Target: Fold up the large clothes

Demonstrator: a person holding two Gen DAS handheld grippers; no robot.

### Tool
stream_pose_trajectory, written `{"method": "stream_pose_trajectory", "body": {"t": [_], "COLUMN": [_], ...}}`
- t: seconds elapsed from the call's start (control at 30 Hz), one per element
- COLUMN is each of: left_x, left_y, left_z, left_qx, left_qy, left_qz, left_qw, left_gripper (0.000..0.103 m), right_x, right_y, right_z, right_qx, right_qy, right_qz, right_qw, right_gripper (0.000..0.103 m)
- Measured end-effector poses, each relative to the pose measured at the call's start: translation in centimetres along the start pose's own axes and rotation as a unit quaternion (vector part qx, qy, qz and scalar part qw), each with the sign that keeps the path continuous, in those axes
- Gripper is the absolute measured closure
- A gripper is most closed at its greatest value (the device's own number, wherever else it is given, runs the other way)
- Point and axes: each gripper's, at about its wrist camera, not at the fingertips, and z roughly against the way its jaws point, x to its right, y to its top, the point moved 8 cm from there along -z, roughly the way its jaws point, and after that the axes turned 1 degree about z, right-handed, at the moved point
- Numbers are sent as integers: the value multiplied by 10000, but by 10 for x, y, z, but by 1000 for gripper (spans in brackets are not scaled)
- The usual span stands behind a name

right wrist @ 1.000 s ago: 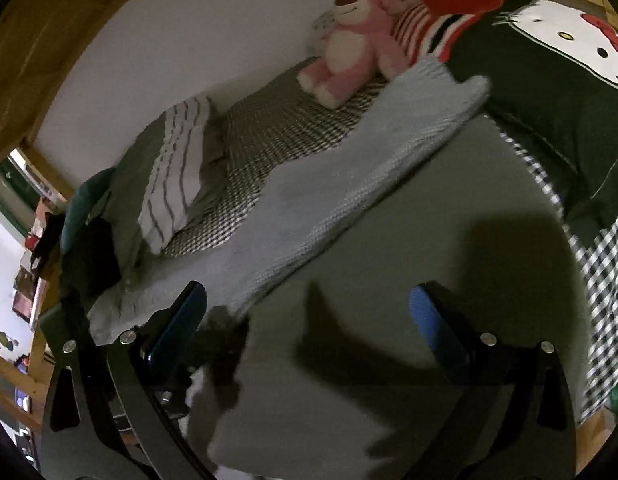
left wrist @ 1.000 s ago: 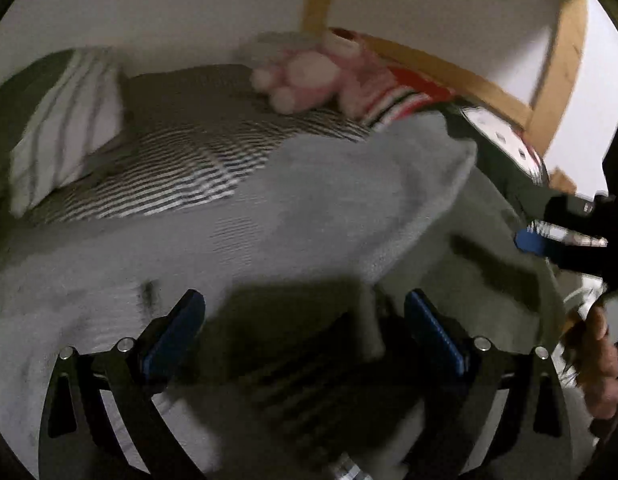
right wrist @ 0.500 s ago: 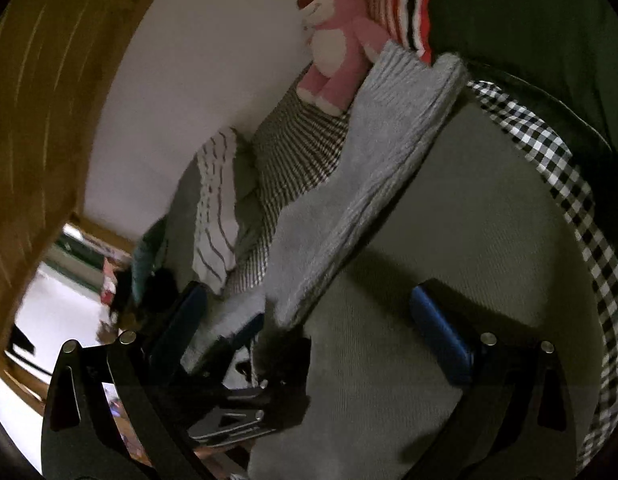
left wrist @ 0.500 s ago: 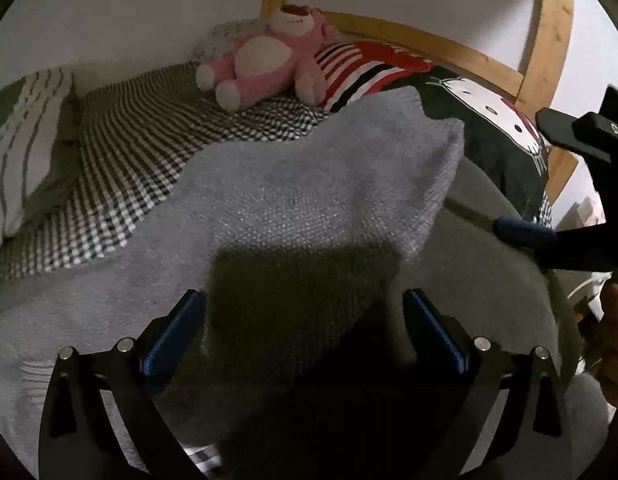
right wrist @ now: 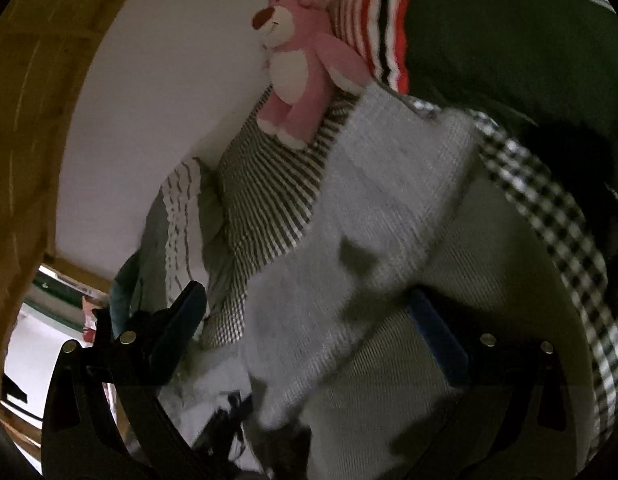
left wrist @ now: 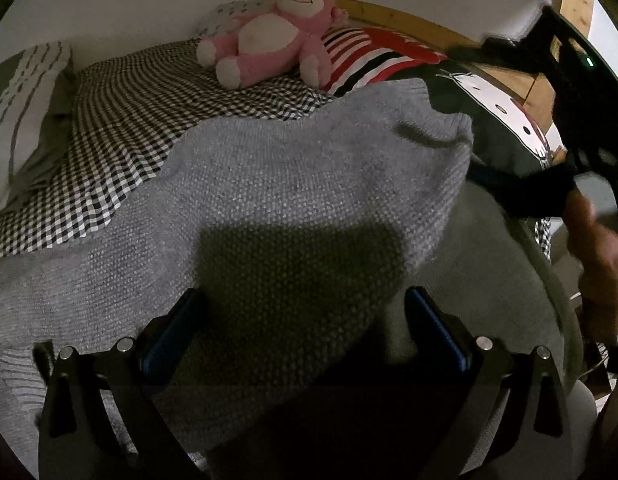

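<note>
A large grey knit sweater (left wrist: 293,184) lies spread on the checkered bed, one part folded over onto its darker grey body (left wrist: 485,264). It also shows in the right wrist view (right wrist: 381,216). My left gripper (left wrist: 301,328) is open and empty just above the sweater. My right gripper (right wrist: 309,320) is open and empty, tilted above the sweater's edge. In the left wrist view it (left wrist: 541,188) shows at the far right, held by a hand.
A pink plush bear (left wrist: 269,52) sits at the head of the bed on the checkered sheet (left wrist: 121,128). A red striped and dark cat-print pillow (left wrist: 501,120) lies right. A striped pillow (left wrist: 17,108) lies left. A wooden frame (right wrist: 37,92) borders the bed.
Both grippers have pulled back and risen from the sweater. The right gripper has rolled sideways and swung right. The sweater's folded part lies flatter on the bed.
</note>
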Motion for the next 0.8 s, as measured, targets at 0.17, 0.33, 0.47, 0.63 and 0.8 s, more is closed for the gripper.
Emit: {"method": "stream_pose_trajectory", "body": {"t": [0.17,0.33,0.47,0.63,0.8], "left_x": [0,-4,-16,-33,-44], "left_y": [-2,-1,20,69,88], "left_z": [0,10,49,124,154], "left_qx": [-8,50,370,1111,1084], "left_qy": [-19,-238,-520,-258,-479], "left_qz": [40,281,694,631,956], "left_qw": [10000,9993,9955,9915,9883], "left_gripper": [4,5,5,5,5], "right_x": [-1,-20,-44,-96,-132], "right_y": [30,16,-2,-44,-107], "right_z": [-22,-24,-16,1,3], "right_qx": [203,160,508,1296,2108], "right_qy": [-457,-547,-853,-1561,-2379], "right_qz": [286,1137,2189,4268,5855], "right_qw": [9983,9919,9707,8813,7458], "right_gripper": [59,92,92,93,93]}}
